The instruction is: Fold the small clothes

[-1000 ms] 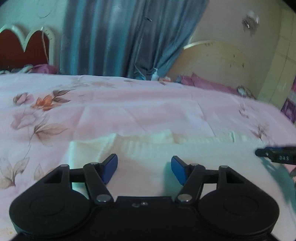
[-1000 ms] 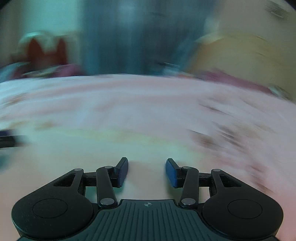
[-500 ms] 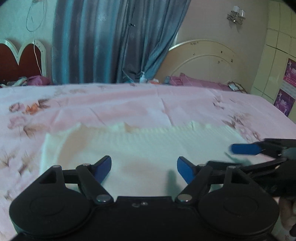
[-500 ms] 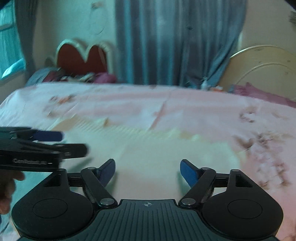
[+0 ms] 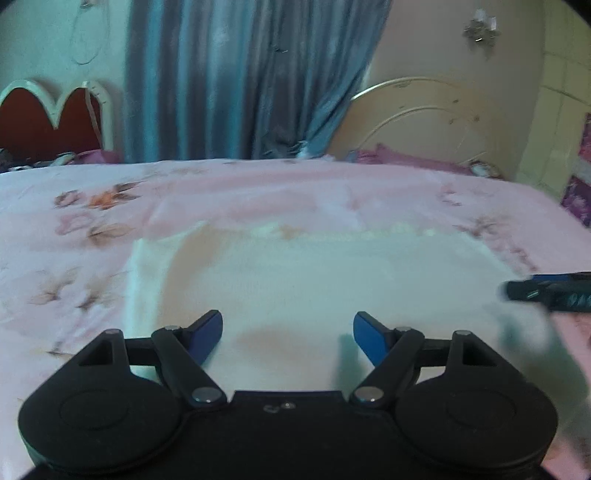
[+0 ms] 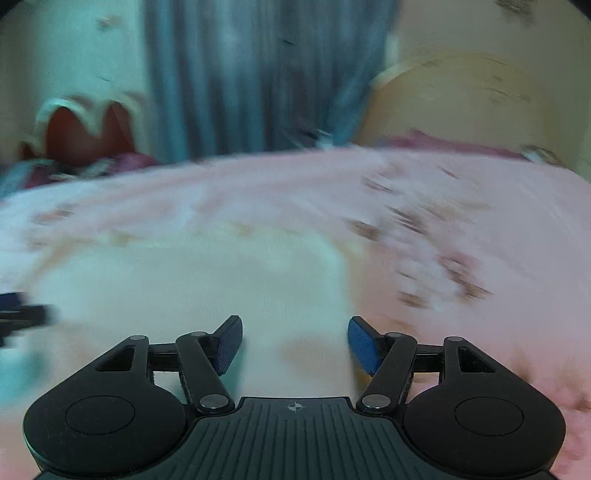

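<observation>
A pink bedsheet [image 5: 258, 192] printed with brown and orange flowers covers the bed from edge to edge. Behind it hangs a blue-grey curtain [image 5: 236, 81], drawn across the middle of the wall. A red headboard [image 5: 44, 125] with a white scalloped rim stands at the far left, a cream arched headboard [image 5: 424, 122] at the far right. Purple pillows [image 5: 402, 160] lie below the cream arch. A small wall lamp [image 5: 480, 29] hangs high at right.

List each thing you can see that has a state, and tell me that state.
Left gripper: open, jaws just widened, nothing between them.
Right gripper: open, jaws just widened, nothing between them.
Cloth: cream, lying flat on the bedsheet, not held.
Bedsheet: pink floral, spread out.
Curtain: drawn.
</observation>
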Demonstrator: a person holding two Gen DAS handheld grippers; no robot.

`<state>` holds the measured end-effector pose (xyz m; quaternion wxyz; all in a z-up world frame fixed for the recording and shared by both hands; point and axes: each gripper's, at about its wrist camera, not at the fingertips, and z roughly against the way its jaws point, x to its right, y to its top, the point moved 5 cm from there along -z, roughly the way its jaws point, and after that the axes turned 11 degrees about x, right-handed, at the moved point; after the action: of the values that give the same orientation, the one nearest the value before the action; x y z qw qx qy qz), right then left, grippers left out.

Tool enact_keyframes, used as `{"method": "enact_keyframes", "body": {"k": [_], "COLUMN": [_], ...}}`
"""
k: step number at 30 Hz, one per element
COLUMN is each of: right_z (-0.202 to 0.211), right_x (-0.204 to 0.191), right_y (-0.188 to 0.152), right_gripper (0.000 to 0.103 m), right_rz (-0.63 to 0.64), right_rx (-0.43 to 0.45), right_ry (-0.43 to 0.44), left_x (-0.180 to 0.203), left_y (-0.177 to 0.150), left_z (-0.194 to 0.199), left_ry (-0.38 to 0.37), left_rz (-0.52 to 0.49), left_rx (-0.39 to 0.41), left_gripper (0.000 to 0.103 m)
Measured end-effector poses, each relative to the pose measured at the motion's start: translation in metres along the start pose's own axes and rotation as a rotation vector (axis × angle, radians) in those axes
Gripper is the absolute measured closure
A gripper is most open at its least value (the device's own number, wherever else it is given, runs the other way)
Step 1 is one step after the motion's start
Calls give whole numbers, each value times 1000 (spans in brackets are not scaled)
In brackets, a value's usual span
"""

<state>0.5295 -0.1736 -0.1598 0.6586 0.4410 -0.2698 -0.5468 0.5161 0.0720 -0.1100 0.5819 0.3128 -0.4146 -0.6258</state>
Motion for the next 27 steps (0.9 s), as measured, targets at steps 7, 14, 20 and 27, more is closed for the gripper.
{"method": "enact_keyframes", "body": {"k": [7,14,20,27], "right_z": [-11,40,66,73], "right_x": [-34,-63,-93,-89], "right_y": [-21,-29,-68,-73], "right_gripper": [56,56,56,56], "right_rz": [94,87,154,190], "right_rx": [-109,-115,-122,-114], "right_ry": [72,175,134,117], "left_x": [31,32,39,31], "left_y": [-20,-28,-61,-63], "left_z": [-7,39,69,80], "left_ry": [-19,-41,15,44], "left_rz": [-117,-24,-23,-35], "left_rx": [-81,-62,-87,-80], "left_gripper": [26,28,33,32]}}
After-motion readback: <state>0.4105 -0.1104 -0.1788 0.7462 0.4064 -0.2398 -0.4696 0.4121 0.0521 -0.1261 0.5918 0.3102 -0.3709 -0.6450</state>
